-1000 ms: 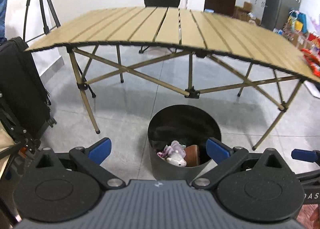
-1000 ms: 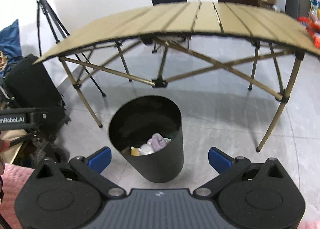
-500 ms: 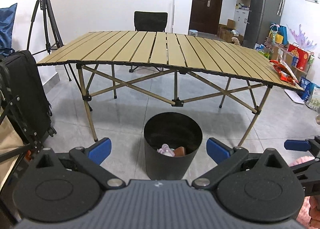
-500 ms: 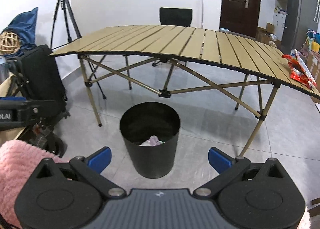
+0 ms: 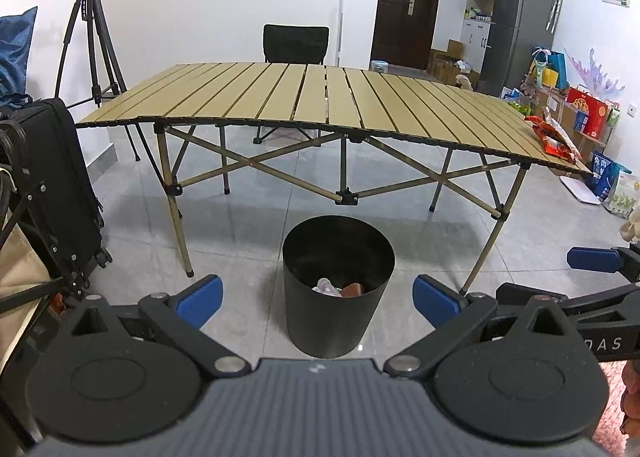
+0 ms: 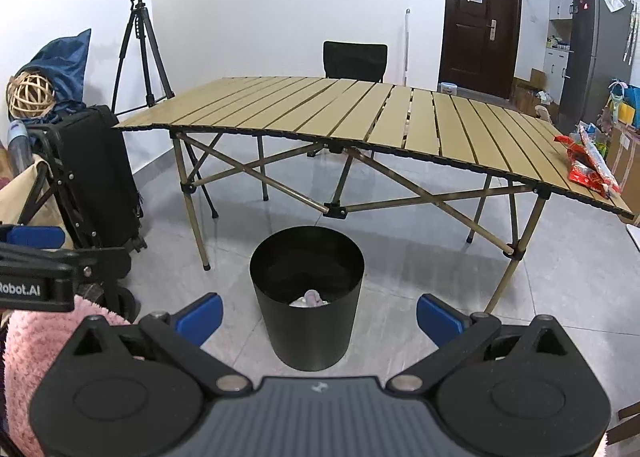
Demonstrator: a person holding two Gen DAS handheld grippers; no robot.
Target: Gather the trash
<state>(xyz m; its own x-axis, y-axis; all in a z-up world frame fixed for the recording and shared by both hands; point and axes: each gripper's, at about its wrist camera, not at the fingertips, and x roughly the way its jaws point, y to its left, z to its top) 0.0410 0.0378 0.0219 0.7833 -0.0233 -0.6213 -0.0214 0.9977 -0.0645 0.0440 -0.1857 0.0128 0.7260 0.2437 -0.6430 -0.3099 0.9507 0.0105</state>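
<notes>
A black round bin [image 5: 338,313] [image 6: 307,321] stands on the floor in front of the slatted folding table [image 5: 320,97] [image 6: 360,117]. Crumpled trash [image 5: 336,288] [image 6: 310,299] lies at its bottom. A red snack wrapper [image 5: 554,137] [image 6: 590,167] lies at the table's right end. My left gripper [image 5: 318,299] is open and holds nothing, with the bin seen between its blue fingertips. My right gripper [image 6: 320,315] is likewise open and holds nothing, above and short of the bin.
A black suitcase [image 5: 56,177] [image 6: 100,173] and a folding cart stand at the left. A tripod [image 5: 94,37] [image 6: 146,49] is behind them and a black chair [image 5: 296,43] beyond the table. Bags and boxes [image 5: 584,117] line the right wall by a fridge [image 5: 516,21].
Both grippers have risen and pulled back from the bin, so the tabletop and the red wrapper have come into view. Both stayed open.
</notes>
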